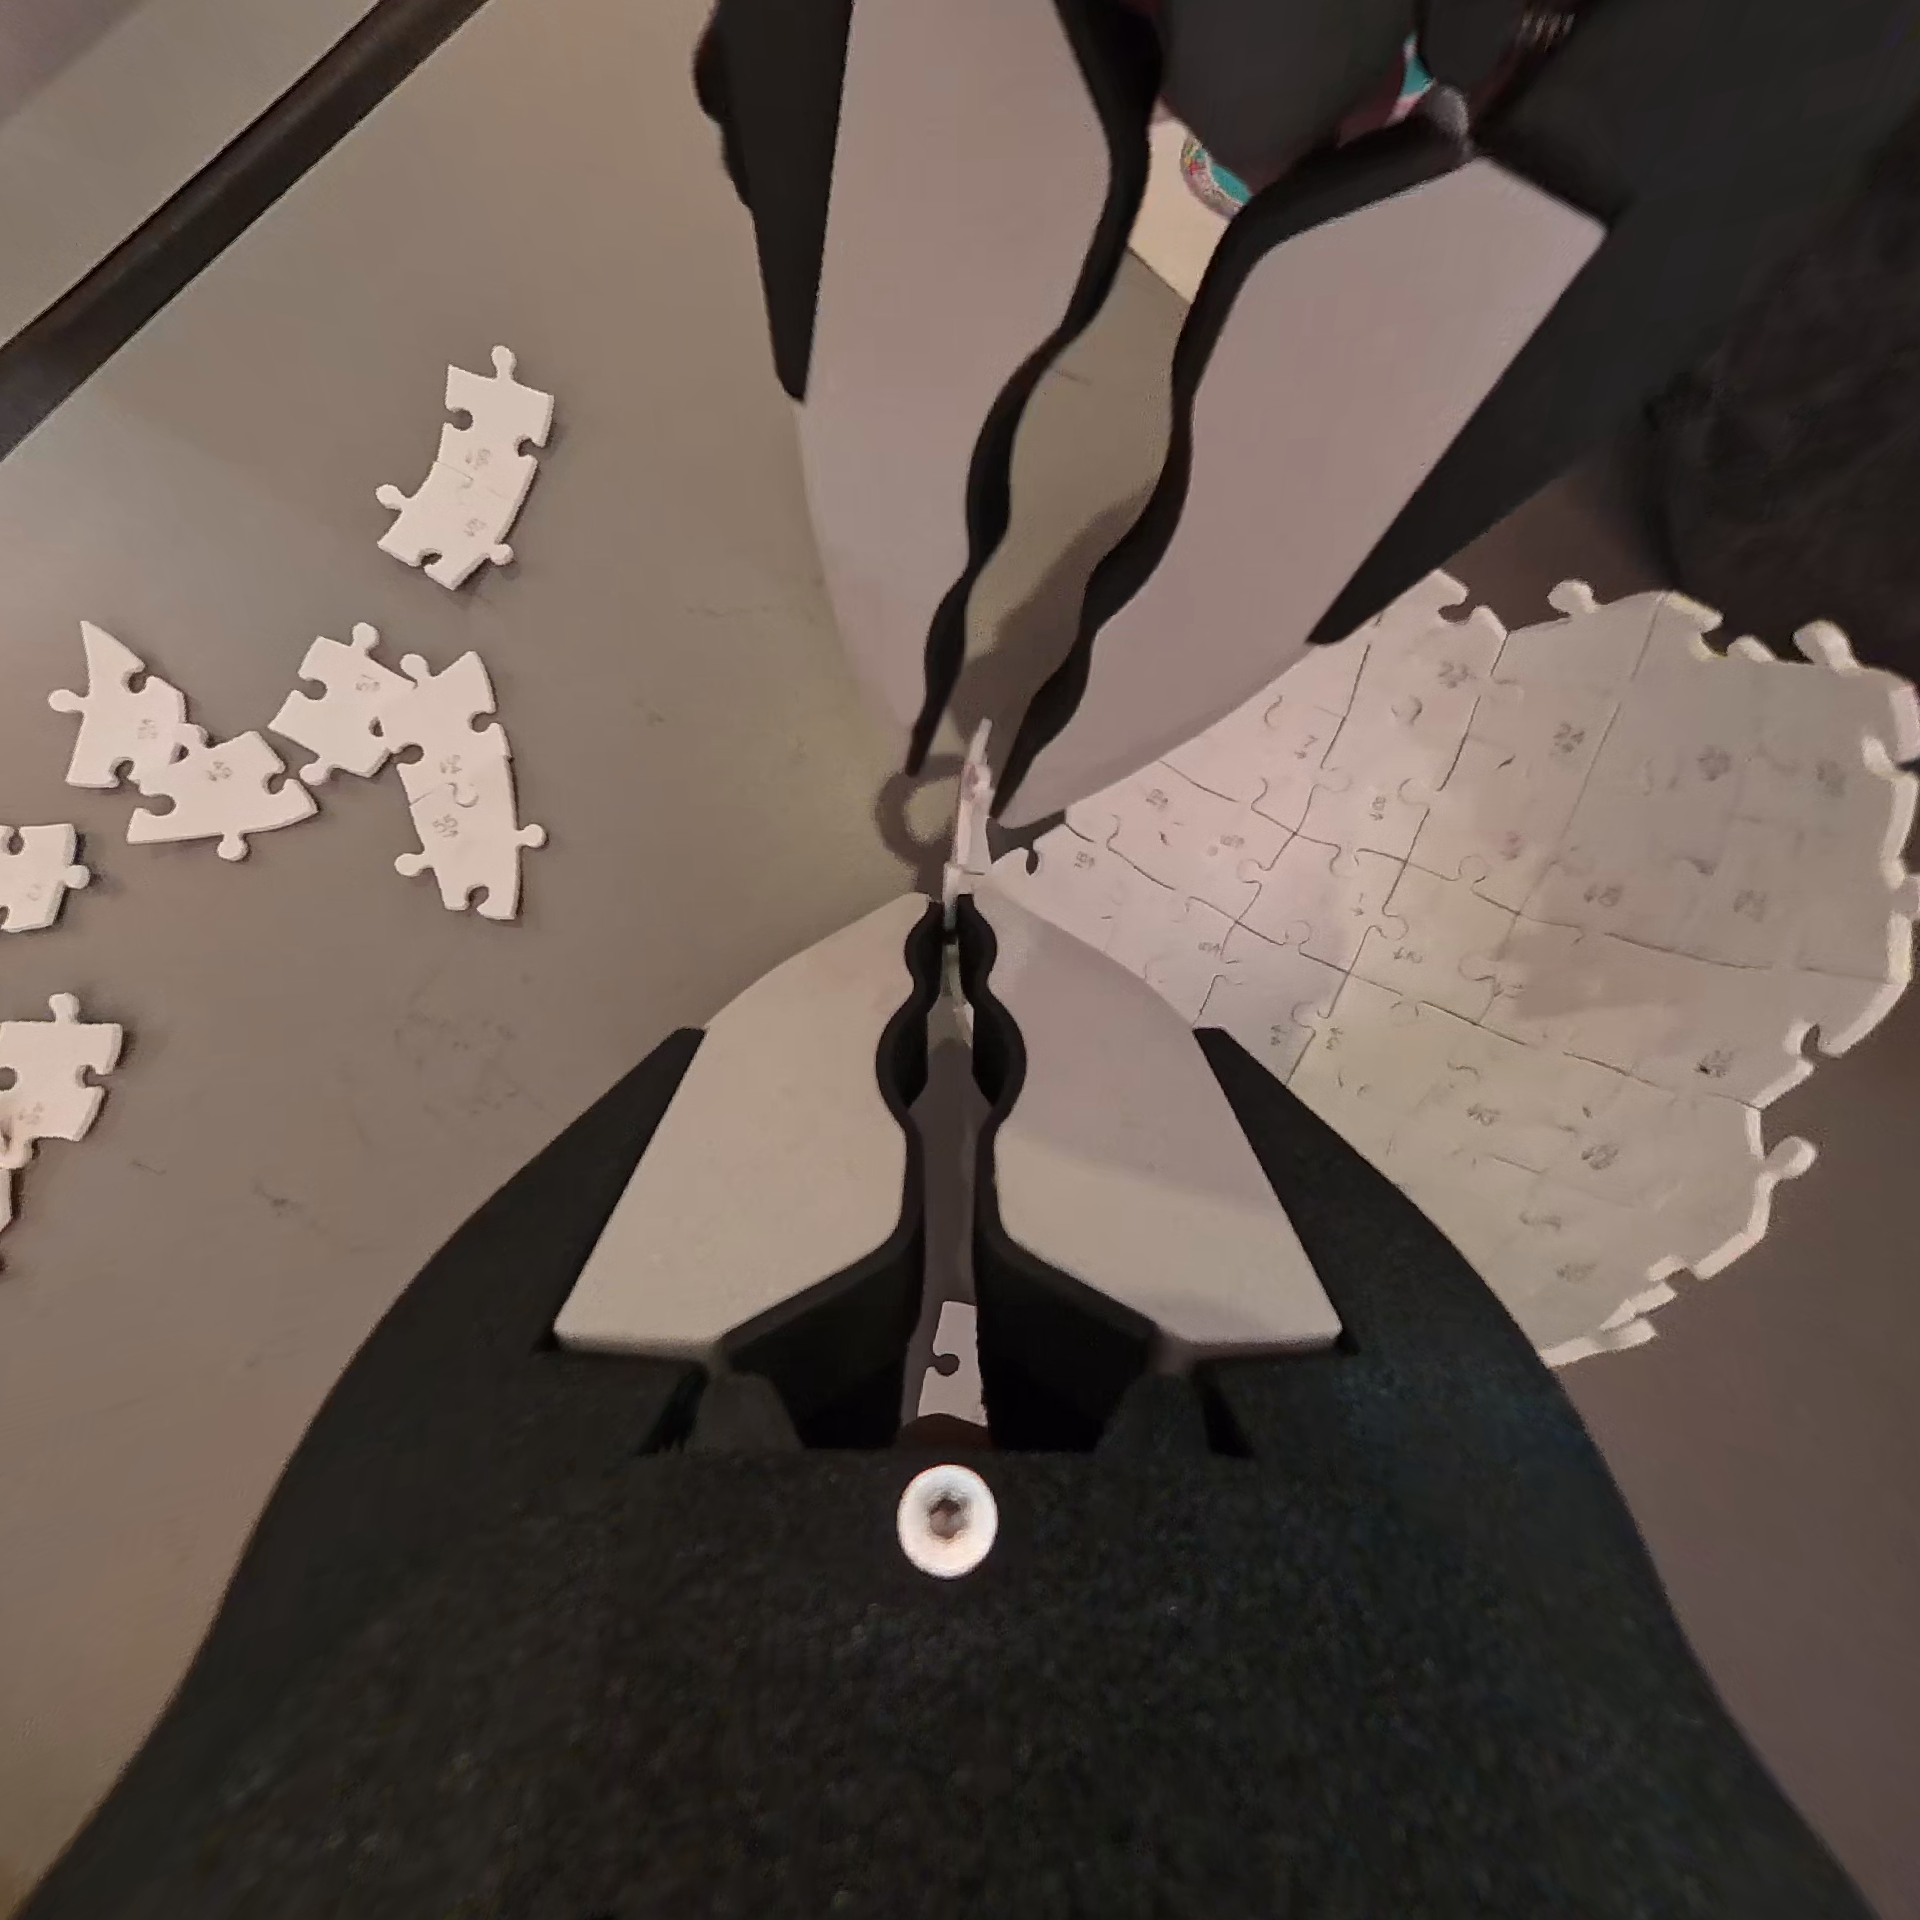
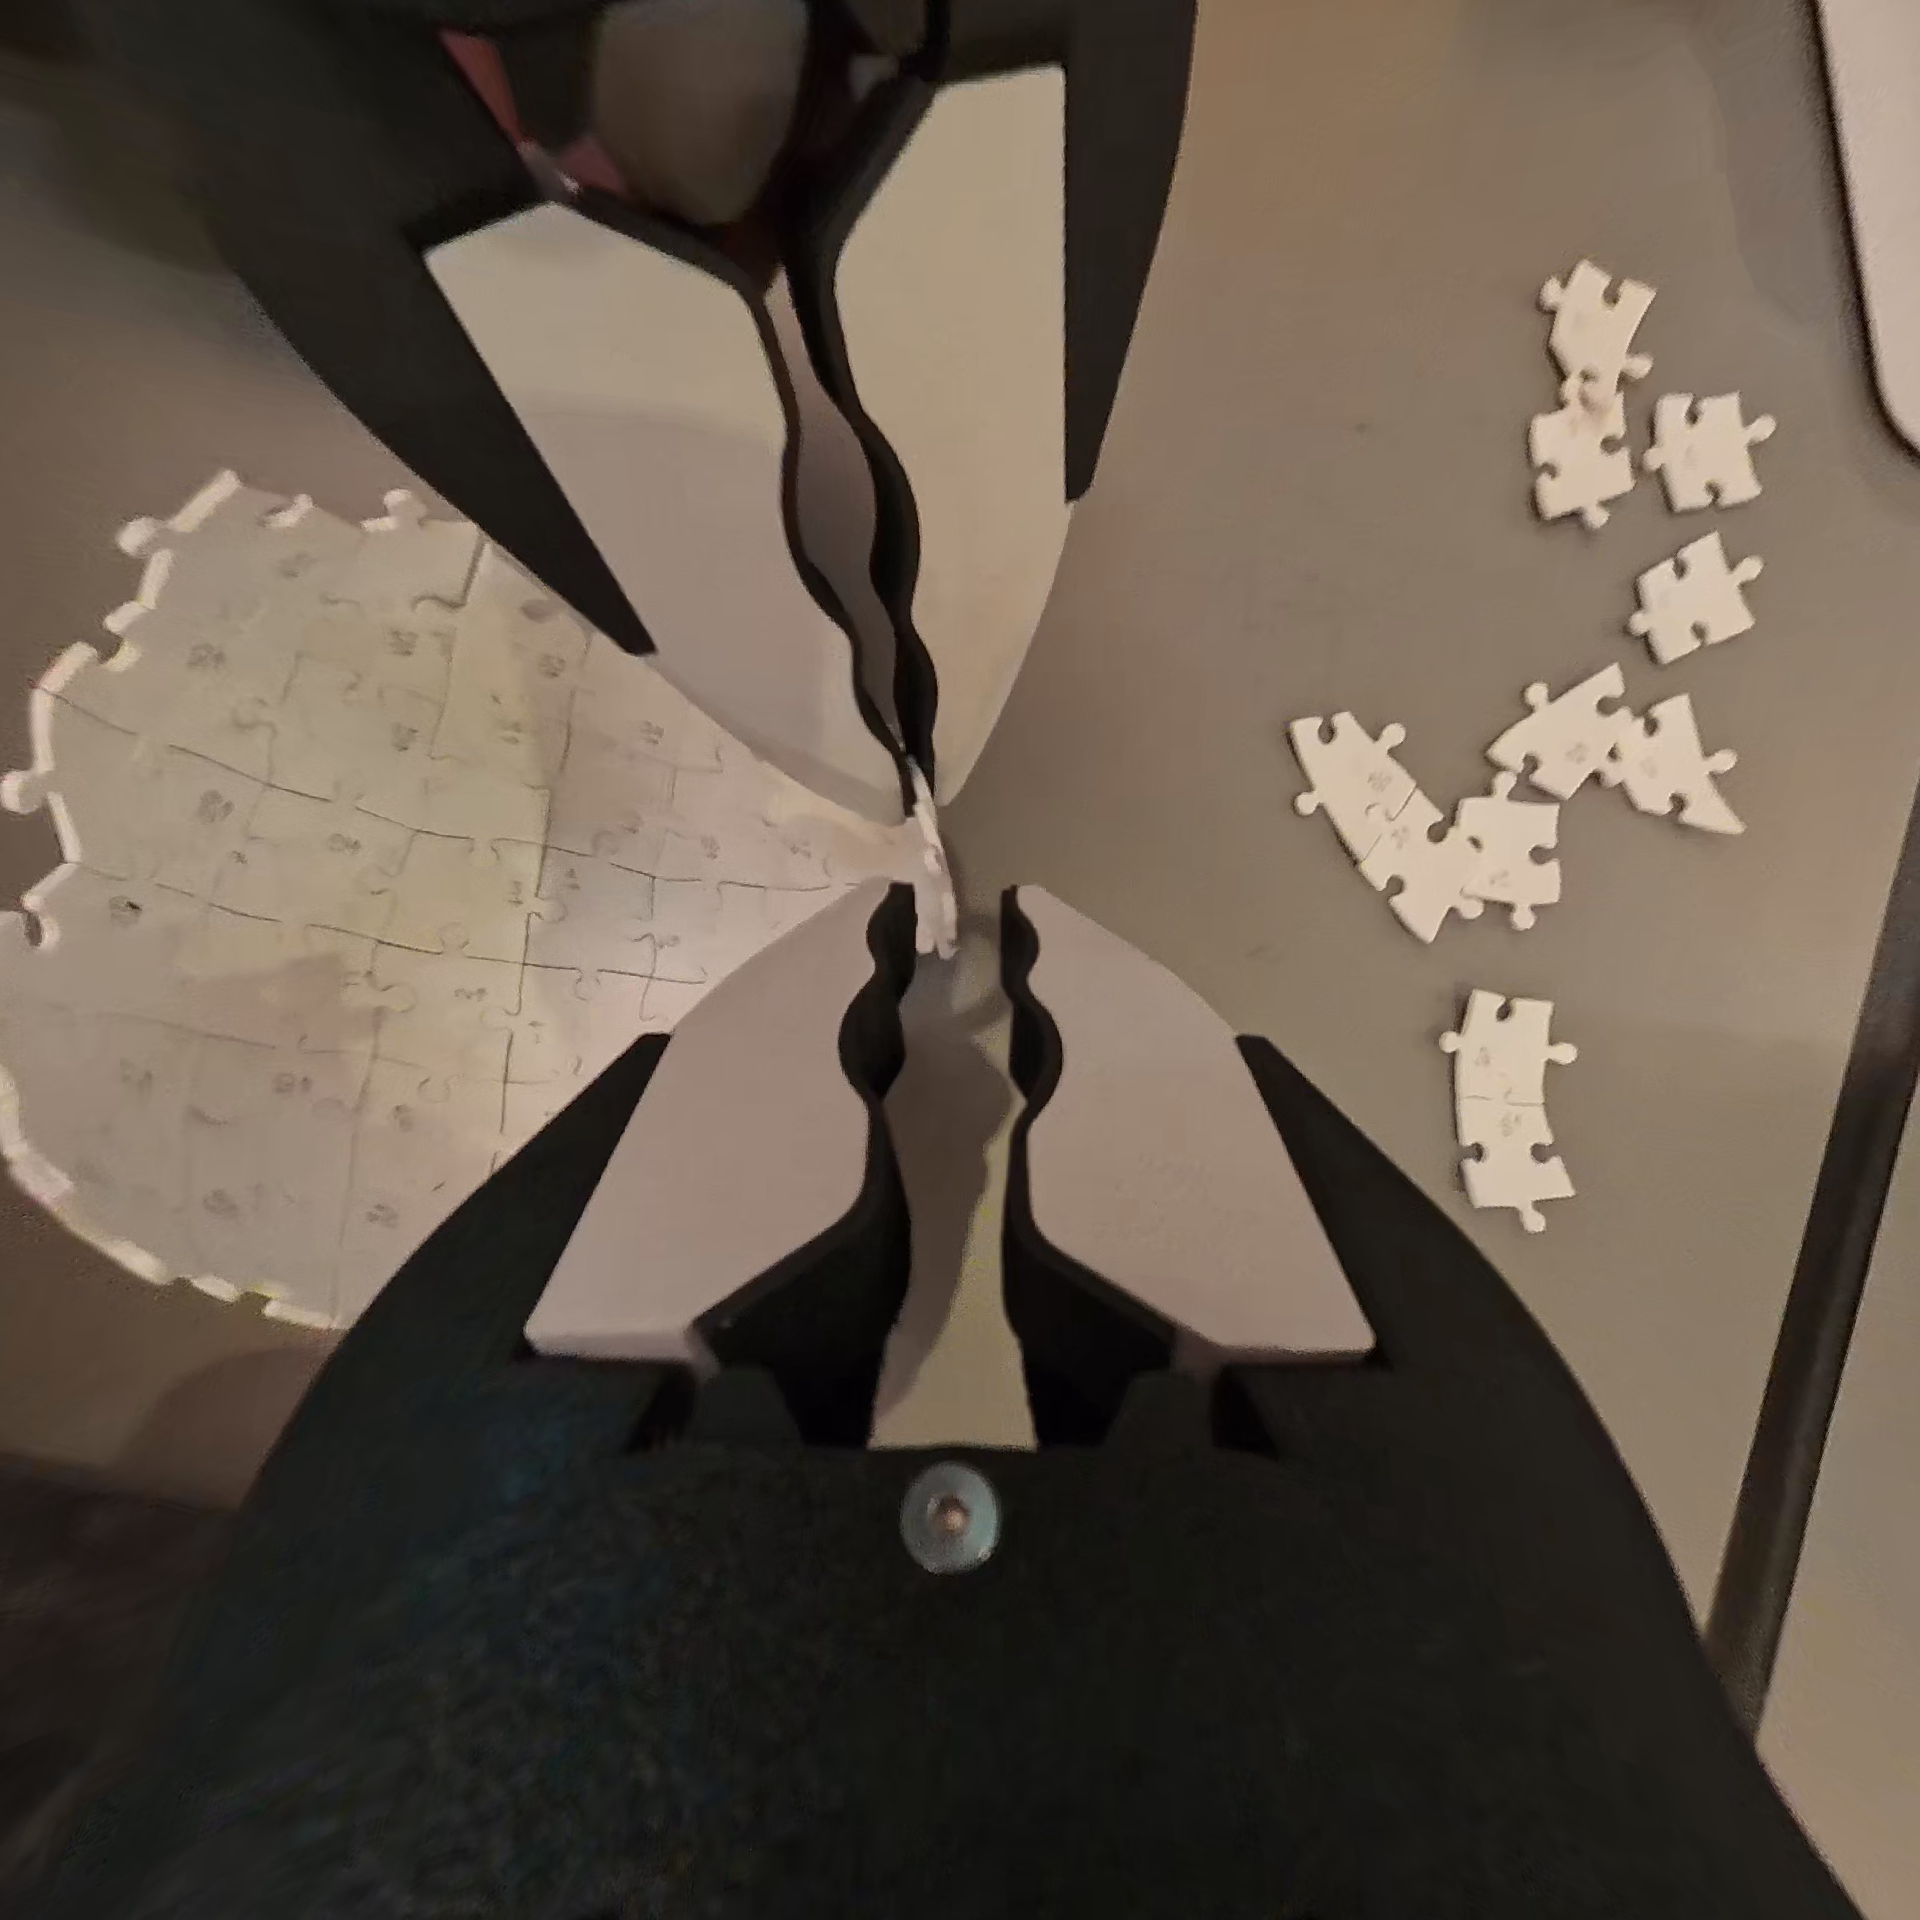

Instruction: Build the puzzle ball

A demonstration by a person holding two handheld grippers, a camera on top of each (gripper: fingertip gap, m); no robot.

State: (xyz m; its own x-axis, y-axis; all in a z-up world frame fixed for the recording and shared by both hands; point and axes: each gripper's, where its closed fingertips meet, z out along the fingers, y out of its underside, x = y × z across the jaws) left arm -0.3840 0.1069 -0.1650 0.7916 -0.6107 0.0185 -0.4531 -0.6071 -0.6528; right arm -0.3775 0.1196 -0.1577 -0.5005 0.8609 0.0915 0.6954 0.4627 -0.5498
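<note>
The partly built puzzle ball (image 1: 1507,935) is a curved white shell of joined numbered pieces, seen from inside. My left gripper (image 1: 948,914) is shut on the shell's rim, which shows edge-on between its fingers. The shell fills the left of the right wrist view (image 2: 312,883). My right gripper (image 2: 954,899) is open, its fingers on either side of the same rim edge (image 2: 935,883), facing the left gripper (image 2: 914,769) tip to tip. It reaches in from the top of the left wrist view (image 1: 961,790). Loose white pieces (image 1: 447,769) lie on the grey table.
More loose pieces (image 2: 1455,831) and a joined pair (image 2: 1512,1107) lie right of my right gripper. A dark strip (image 2: 1818,1195) runs along the table's edge. A white object (image 2: 1870,208) sits at the far right corner. Something colourful (image 1: 1210,177) shows behind the right gripper. The tips of both grippers are at nearly the same place.
</note>
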